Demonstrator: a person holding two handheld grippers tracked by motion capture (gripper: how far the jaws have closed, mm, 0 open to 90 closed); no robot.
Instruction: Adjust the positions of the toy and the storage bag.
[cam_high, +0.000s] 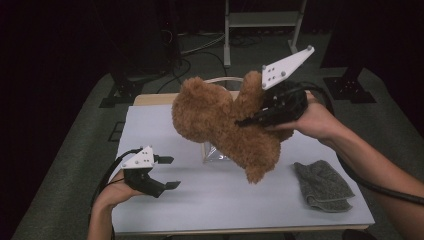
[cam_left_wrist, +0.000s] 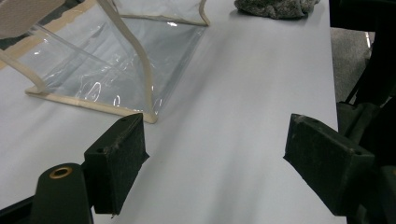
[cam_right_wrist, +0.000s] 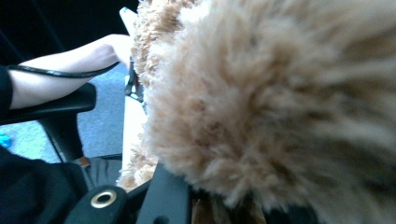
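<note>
Left fingers (cam_high: 170, 172): stood apart, nothing between them, low over the near left of the white surface (cam_high: 210, 210).
Grey cloth (cam_high: 324, 186): lay crumpled on the near right of the surface, untouched.
Right fingers (cam_high: 248, 120): were clamped on the teddy bear (cam_high: 220, 125) at its body, fur crowding their camera.
Teddy bear: hung tilted in the air above the middle of the surface, clear of it.
Clear bag (cam_left_wrist: 116, 65): lay beneath the bear, mouth held open by its cream rim.
Progress: I judged the pick-up done; lowering the bear into the bag remained.
</note>
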